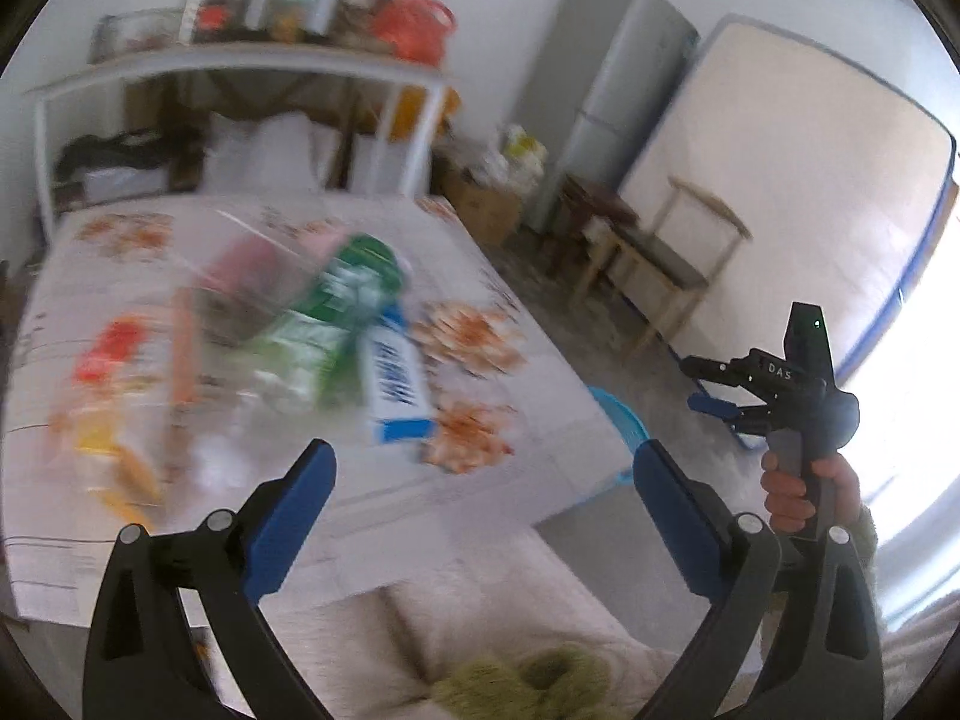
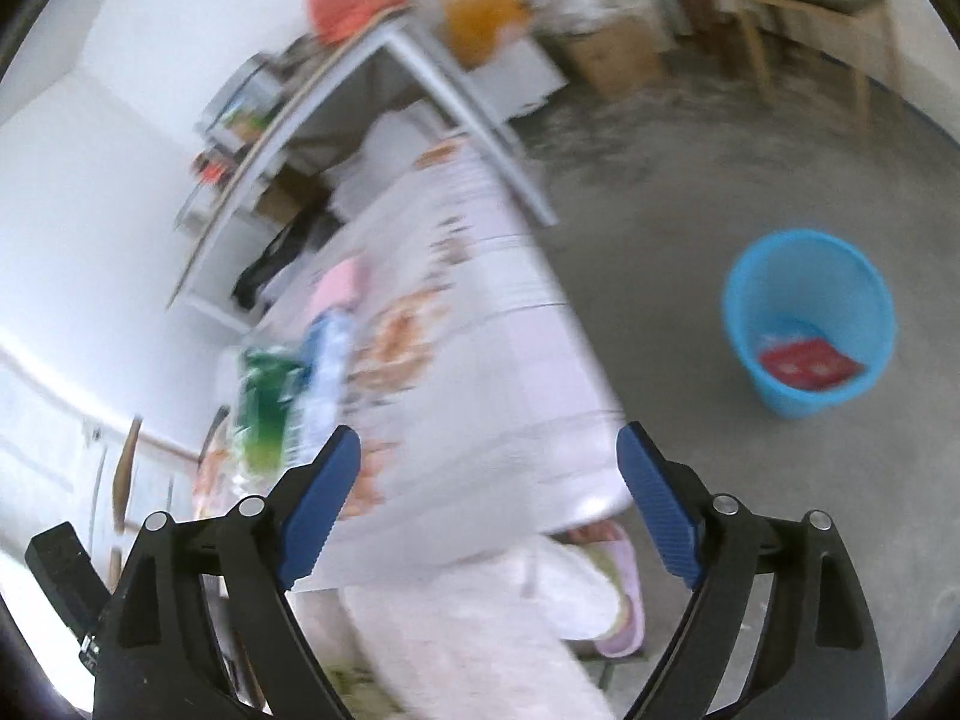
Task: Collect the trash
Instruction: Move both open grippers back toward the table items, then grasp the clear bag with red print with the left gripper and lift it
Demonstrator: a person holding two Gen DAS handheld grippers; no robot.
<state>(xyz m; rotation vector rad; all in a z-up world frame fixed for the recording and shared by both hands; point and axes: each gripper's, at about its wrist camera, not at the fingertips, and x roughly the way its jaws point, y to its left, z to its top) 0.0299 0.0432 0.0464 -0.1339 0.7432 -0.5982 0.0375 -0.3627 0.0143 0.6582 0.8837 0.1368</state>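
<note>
Blue ribbed pads stand wide apart on your left gripper [image 1: 483, 480], with nothing between them. The right gripper [image 2: 489, 468] is likewise spread and empty. No earlier view is at hand, so only this state is noted.

Step in hand, as judged: reach for the next piece of trash on the table [image 1: 540, 360]. Both views are smeared, so slow down before committing. Pick one item, square the pads across its narrow side, and close only once it sits between them.

Ahead of the left gripper and slightly to its left lies the blue-and-white box [image 1: 399, 387], the nearest piece, well short of the pads. Just beyond it sit the green packets [image 1: 336, 324], then a pink item [image 1: 258, 258]. Further left is orange-and-red packaging [image 1: 114, 372], too blurred to name.

From the right gripper, the same heap lies ahead and to the left. The blue bin [image 2: 807, 324] stands on the floor ahead to the right, well apart, with a red packet [image 2: 807, 363] already in its bottom.
</note>
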